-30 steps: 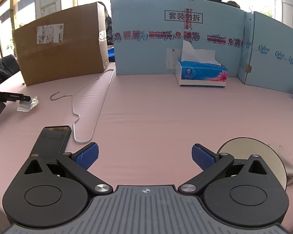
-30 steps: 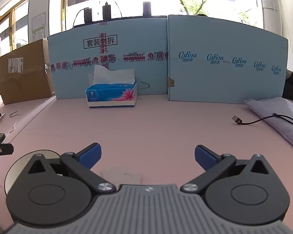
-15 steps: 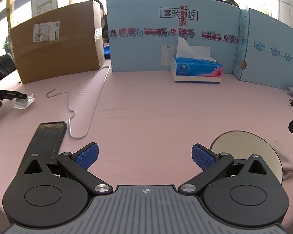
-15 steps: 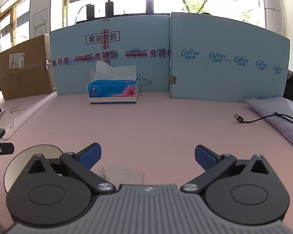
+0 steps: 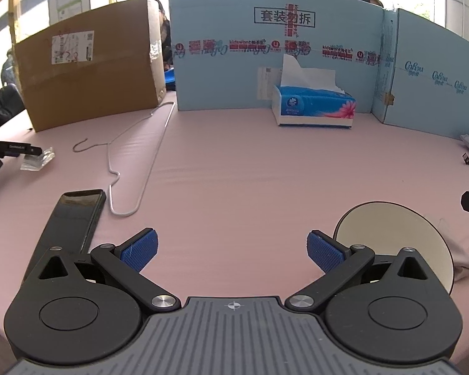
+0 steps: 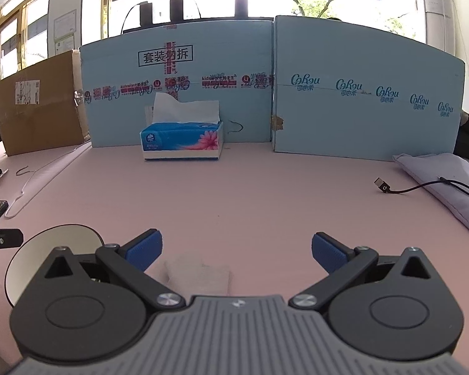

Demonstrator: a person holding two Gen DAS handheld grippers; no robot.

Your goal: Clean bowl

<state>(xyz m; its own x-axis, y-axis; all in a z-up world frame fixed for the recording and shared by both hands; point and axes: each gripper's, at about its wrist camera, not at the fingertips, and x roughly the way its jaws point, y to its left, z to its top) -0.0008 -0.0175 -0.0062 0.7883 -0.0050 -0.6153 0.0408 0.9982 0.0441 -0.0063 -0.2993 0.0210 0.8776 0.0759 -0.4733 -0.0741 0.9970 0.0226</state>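
A cream-white bowl (image 5: 390,231) sits on the pink table, just right of my left gripper (image 5: 233,251) and partly hidden behind its right finger. From the right wrist the same bowl (image 6: 56,240) lies at lower left, behind the left finger of my right gripper (image 6: 237,250). A pale folded cloth (image 6: 198,273) lies flat on the table between the right gripper's blue pads (image 6: 143,250); its edge (image 5: 459,259) shows right of the bowl. Both grippers stand wide open and hold nothing.
A blue tissue box (image 5: 314,109) stands at the back against light-blue boards (image 5: 275,62). A cardboard box (image 5: 90,75), a wire hanger (image 5: 134,162) and a black phone (image 5: 75,218) lie left. A USB cable (image 6: 400,189) and a lilac pouch (image 6: 447,181) lie right.
Both cameras have risen and drawn back a little, so the table's far objects sit lower in view. The bowl and cloth have stayed in place. Both grippers stay open.
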